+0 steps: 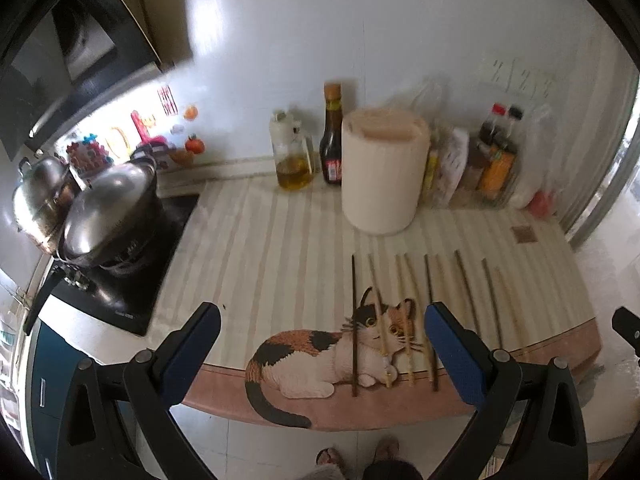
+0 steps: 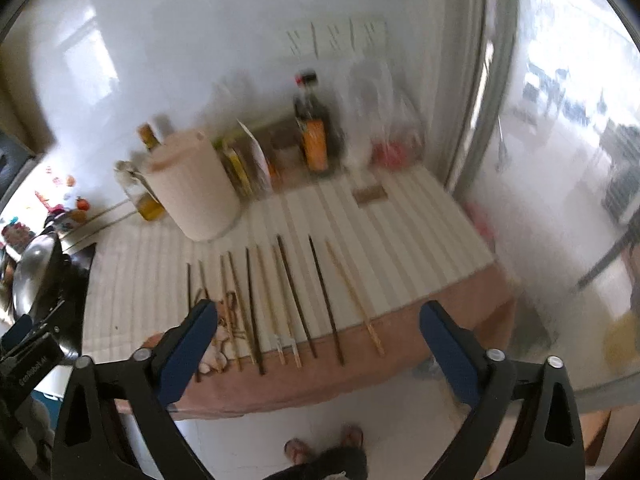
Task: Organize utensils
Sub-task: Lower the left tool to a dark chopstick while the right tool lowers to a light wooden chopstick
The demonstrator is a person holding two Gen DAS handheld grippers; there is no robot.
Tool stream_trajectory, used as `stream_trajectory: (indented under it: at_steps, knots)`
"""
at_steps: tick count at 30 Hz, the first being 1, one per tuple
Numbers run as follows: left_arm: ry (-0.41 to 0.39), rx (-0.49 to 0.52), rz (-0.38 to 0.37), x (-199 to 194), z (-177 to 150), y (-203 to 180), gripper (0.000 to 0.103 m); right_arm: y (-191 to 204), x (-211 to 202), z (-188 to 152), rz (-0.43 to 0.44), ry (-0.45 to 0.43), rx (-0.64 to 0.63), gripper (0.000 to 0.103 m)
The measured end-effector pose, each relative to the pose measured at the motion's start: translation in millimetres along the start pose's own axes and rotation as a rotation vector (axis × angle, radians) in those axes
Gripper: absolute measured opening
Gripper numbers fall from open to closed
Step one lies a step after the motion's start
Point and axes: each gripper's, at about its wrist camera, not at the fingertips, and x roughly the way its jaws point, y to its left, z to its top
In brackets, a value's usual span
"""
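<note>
Several chopsticks (image 1: 404, 316), dark and pale, lie side by side in a row on the striped counter mat (image 1: 260, 248), tips pointing at the wall; they also show in the right wrist view (image 2: 288, 300). A white cylindrical holder (image 1: 382, 172) stands behind them near the wall, also in the right wrist view (image 2: 196, 192). My left gripper (image 1: 322, 320) is open and empty, held above the counter's front edge over the cat picture (image 1: 336, 348). My right gripper (image 2: 318, 320) is open and empty, held above the front ends of the chopsticks.
An oil bottle (image 1: 290, 160) and a dark sauce bottle (image 1: 332, 140) stand left of the holder. Packets and bottles (image 1: 492, 160) crowd the back right corner. Steel pots (image 1: 104, 208) sit on the black hob (image 1: 120, 280) at left. The counter's front edge (image 1: 360, 404) drops to the floor.
</note>
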Motion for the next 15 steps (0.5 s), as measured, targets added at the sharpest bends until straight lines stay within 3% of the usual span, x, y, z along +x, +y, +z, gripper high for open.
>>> stream_trajectory:
  at_steps: [4, 7, 11, 15]
  knots:
    - [0.069, 0.031, 0.002, 46, -3, -15, 0.101, -25, 57, 1, -0.020, 0.092, 0.050, 0.076]
    - [0.153, 0.045, 0.002, 86, -3, -28, 0.087, -47, 103, 8, -0.026, 0.154, 0.070, 0.071]
    - [0.355, 0.007, -0.042, 155, -7, -43, 0.063, -65, 166, 23, -0.039, 0.260, 0.057, 0.068]
    - [0.455, 0.002, -0.036, 204, -11, -55, 0.058, -72, 240, 35, -0.049, 0.383, 0.003, 0.067]
